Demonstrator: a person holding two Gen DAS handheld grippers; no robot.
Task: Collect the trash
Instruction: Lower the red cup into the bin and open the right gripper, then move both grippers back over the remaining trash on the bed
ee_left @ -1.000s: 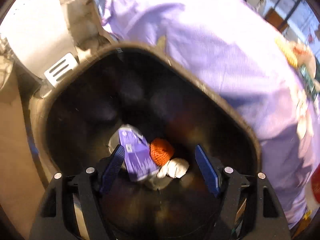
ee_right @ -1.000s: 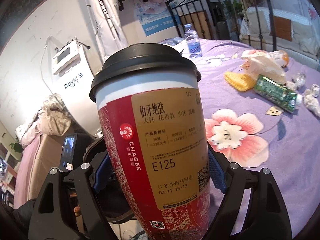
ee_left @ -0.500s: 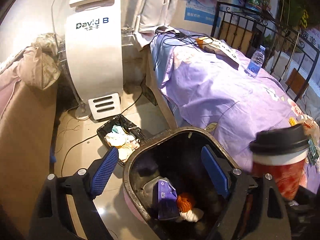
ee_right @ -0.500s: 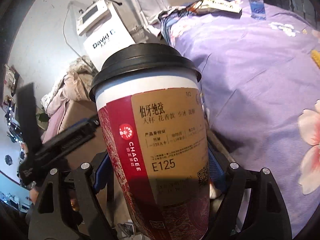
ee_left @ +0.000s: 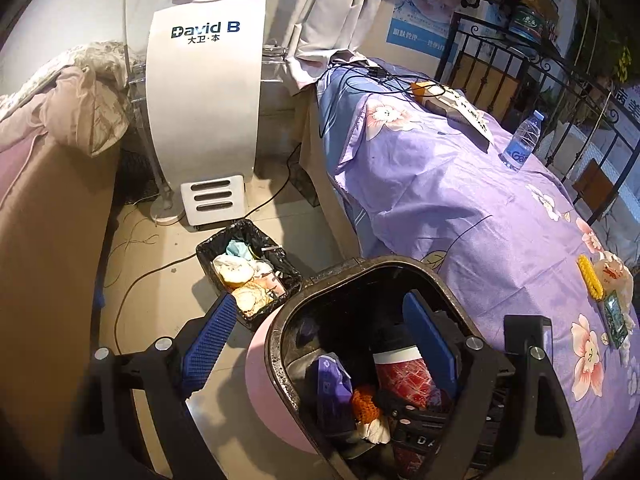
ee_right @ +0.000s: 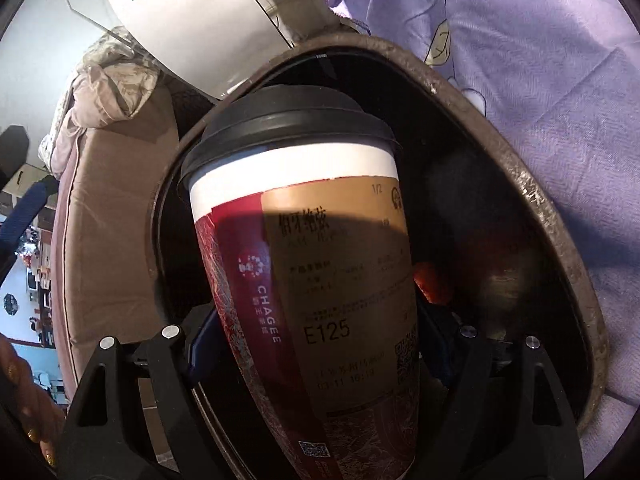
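I am lowering the cup [ee_right: 304, 280], clenched in my right claw [ee_right: 316, 344], into the bin [ee_left: 276, 344]; my left claw [ee_left: 320, 332] is hanging released; wrappers [ee_left: 608, 300] are waiting far right on the bed [ee_left: 460, 200].

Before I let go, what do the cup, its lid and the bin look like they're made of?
Cup: probably paper, matte, with a printed red sleeve and a stuck-on label. Lid: likely plastic, matte black, moulded dome. Bin: seemingly plastic, smooth pink outer wall, dark scuffed rim; its liner is too dark to judge.
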